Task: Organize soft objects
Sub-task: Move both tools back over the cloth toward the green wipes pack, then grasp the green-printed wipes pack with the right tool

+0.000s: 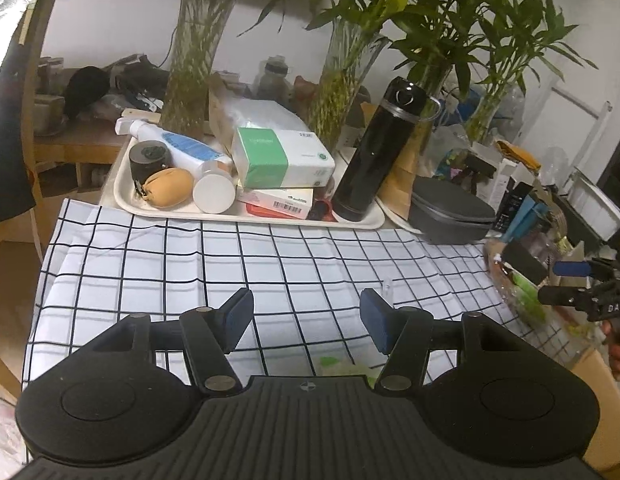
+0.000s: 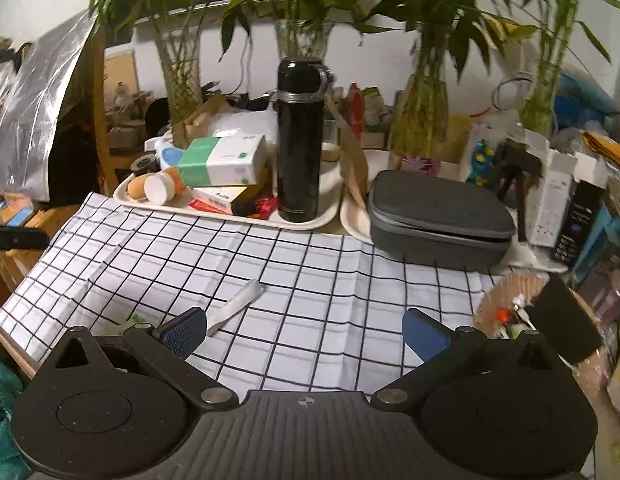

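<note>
Checked cloth (image 1: 237, 264) lies spread flat across the table, its far edge just before a white tray (image 1: 125, 196). Left gripper (image 1: 305, 320) hangs over the cloth's near part, jaws apart, nothing between them. Right gripper (image 2: 303, 334) likewise over the cloth, jaws wide, empty. A black flask (image 2: 299, 140) stands upright on the tray; a grey case (image 2: 438, 216) sits beside it.
</note>
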`<state>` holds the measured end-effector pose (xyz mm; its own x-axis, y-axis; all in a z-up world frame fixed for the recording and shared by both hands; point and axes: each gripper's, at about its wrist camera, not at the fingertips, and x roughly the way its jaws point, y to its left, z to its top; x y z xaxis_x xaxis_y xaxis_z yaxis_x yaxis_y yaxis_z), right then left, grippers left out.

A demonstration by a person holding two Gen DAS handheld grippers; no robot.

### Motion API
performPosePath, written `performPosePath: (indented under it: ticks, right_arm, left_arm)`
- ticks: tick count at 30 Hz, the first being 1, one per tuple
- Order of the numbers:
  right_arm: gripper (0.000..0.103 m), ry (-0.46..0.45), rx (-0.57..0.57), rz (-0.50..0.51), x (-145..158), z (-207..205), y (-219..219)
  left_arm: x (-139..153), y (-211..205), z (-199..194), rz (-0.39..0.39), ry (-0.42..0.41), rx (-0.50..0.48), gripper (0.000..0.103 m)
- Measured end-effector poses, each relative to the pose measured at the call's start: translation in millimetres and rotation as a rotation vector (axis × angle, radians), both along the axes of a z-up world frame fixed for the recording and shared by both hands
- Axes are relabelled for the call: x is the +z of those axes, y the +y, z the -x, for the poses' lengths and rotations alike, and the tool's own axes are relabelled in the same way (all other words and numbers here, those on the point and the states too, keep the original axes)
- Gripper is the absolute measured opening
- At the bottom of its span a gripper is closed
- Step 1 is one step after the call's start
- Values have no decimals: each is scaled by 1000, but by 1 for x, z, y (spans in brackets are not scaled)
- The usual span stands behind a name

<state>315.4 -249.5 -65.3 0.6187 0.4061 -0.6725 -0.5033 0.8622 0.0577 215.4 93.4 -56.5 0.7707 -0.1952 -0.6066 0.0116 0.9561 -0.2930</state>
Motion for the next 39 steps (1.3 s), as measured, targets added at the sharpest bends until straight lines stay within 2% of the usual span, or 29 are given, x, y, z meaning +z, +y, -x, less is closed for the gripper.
performPosePath:
  ticks: [5,18,22,27,29,31,39]
  right_arm:
    - [103,7,42,25,-8,-10,15]
    - [103,96,223,101,-46,-41,55]
    - [103,148,331,78,-55,-48,62]
    - [102,171,475,98,-66,-49,77]
    - [100,169,527,116,-70,-48,85]
    - [91,172,578,132,-73,-48,92]
    - [86,222,758,114,-79,-47,120]
  left_arm:
    - [-10,2,-12,-9,28,-26,58]
    - [-22,1,-23,-41,50,-110,58]
    - [-23,1,-24,-46,58,-107,58]
    - [-23,4,-26,-51,73,-86,58]
    - [-23,5,-27,-53,81,-79,58]
    - [-24,7,-28,-54,87,-70,58]
    - [-22,11,-30,-49,101,-46,58]
